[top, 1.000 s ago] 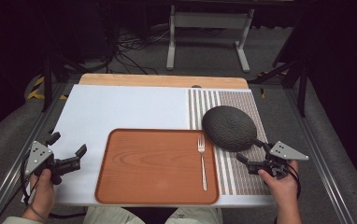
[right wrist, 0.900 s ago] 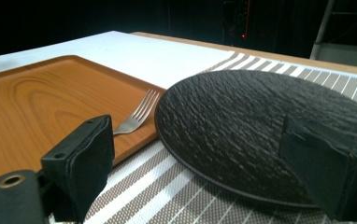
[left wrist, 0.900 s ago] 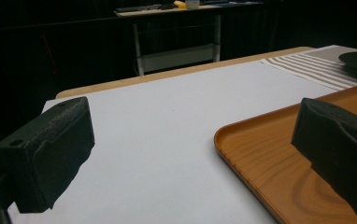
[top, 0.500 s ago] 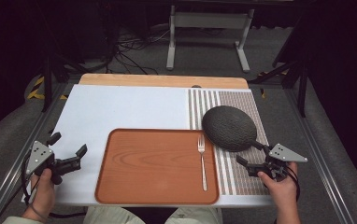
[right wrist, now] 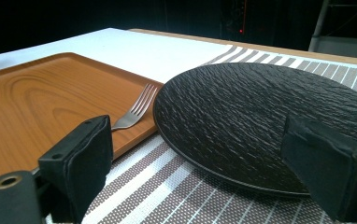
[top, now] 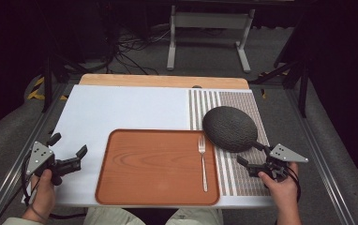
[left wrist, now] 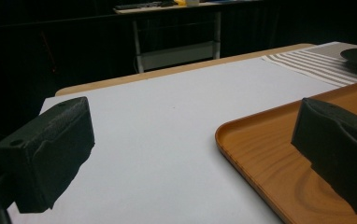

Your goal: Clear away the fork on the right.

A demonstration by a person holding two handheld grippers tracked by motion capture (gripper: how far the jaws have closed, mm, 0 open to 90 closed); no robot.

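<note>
A wooden tray (top: 158, 166) lies at the front middle of the white table top, with a silver fork (top: 203, 161) along its right side. A dark textured plate (top: 229, 129) rests on a striped placemat (top: 242, 178), its edge close to the tray's right rim. My left gripper (top: 68, 144) stands open left of the tray with nothing between its fingers. My right gripper (top: 250, 153) is open just in front of the plate, apart from it. In the right gripper view the plate (right wrist: 242, 112) and fork (right wrist: 137, 109) lie beyond the open gripper (right wrist: 204, 158). In the left gripper view the open gripper (left wrist: 190, 140) faces the tray's corner (left wrist: 279, 154).
The white table top (top: 121, 108) is bare behind the tray, with a wooden strip (top: 163, 80) along its far edge. Metal rails run down both sides of the table. A metal stand (top: 210, 28) and cables sit on the floor beyond.
</note>
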